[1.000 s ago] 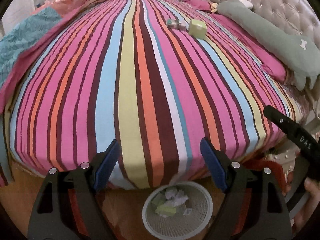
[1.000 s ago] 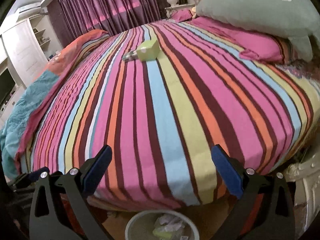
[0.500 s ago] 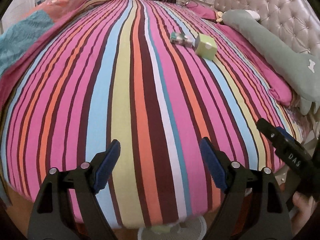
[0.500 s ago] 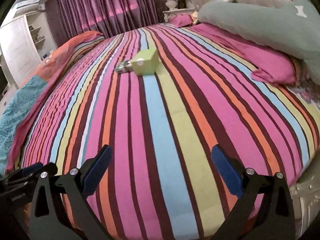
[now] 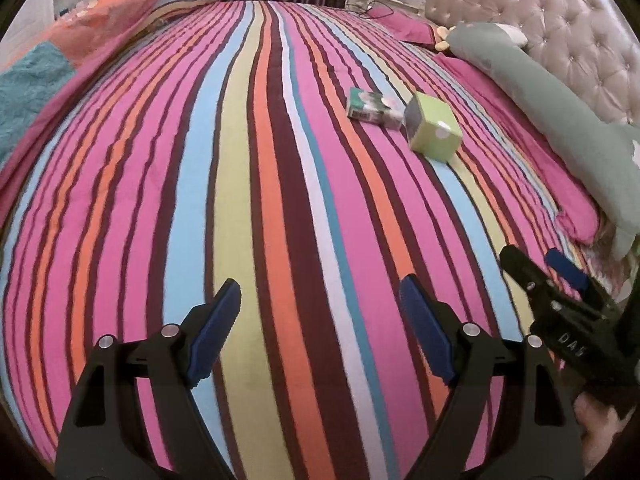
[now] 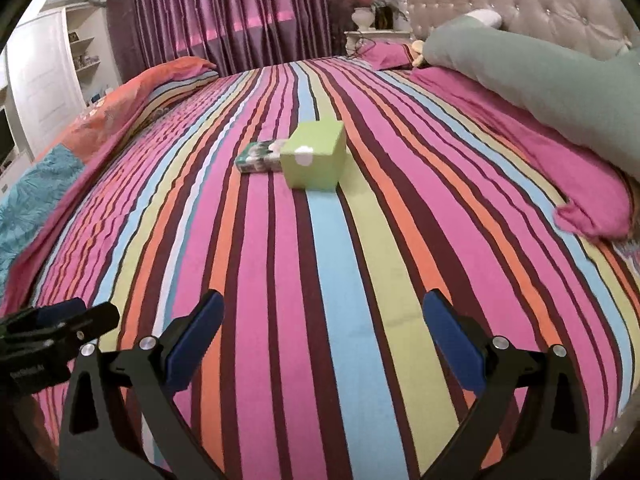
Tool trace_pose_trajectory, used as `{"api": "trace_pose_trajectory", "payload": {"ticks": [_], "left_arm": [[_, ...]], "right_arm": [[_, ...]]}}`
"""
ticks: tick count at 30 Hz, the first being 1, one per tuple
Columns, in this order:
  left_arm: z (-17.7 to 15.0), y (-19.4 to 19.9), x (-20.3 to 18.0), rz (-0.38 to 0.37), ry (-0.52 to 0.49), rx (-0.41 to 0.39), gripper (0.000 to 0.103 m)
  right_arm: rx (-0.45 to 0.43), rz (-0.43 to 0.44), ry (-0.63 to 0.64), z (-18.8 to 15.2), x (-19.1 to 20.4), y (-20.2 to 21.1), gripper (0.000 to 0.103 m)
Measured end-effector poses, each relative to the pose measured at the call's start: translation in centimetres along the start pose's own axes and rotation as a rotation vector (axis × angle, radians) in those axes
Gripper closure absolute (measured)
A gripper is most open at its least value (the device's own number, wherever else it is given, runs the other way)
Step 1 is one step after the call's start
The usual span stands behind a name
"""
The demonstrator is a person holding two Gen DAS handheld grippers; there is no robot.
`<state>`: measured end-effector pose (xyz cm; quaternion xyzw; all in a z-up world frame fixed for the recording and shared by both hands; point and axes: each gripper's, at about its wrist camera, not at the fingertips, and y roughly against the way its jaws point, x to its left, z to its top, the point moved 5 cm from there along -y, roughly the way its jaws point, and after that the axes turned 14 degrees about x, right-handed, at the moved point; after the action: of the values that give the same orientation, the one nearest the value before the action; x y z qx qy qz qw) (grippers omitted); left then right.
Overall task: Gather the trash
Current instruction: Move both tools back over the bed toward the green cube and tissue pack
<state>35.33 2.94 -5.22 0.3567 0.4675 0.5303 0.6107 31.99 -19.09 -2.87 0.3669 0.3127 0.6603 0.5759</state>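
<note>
Evidently we carried both grippers, left [image 5: 320, 316] and right [image 6: 322, 330], with jaws released and empty, over the striped bed [image 6: 360, 280] toward the green box [image 6: 314, 156] and packet [image 6: 260, 158] mid-mattress, ready to grasp.

Apparently "DAS" on right hand-held gripper [image 5: 560, 276]

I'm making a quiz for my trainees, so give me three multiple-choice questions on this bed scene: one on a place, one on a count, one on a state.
1. Where is the green box?
A. on the floor
B. on the bed, touching the flat pack
C. in a gripper

2. How many items lie on the striped cover?
A. two
B. four
C. none

3. How is the right gripper?
A. shut on the box
B. shut, empty
C. open, empty

Answers: 1 B, the box sits against the pack; 2 A, only box and pack; 3 C, wide jaws show bare stripes between.
</note>
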Motion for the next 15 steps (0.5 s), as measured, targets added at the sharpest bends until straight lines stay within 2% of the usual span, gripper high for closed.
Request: {"api": "trace_pose_trajectory", "payload": {"ticks": [7,15], "left_arm": [[4.1,-1.6,0.4,-0.035,0.019,-0.002,0.023],[8.3,-3.8,0.4,-0.062,0.01,0.011,0.023]], "right_arm": [[0.0,-0.003,-0.009,2.6,-0.3,-2.4,0.008],[0.004,-0.016,0.026,4.0,0.6,-4.5,0.008]]}}
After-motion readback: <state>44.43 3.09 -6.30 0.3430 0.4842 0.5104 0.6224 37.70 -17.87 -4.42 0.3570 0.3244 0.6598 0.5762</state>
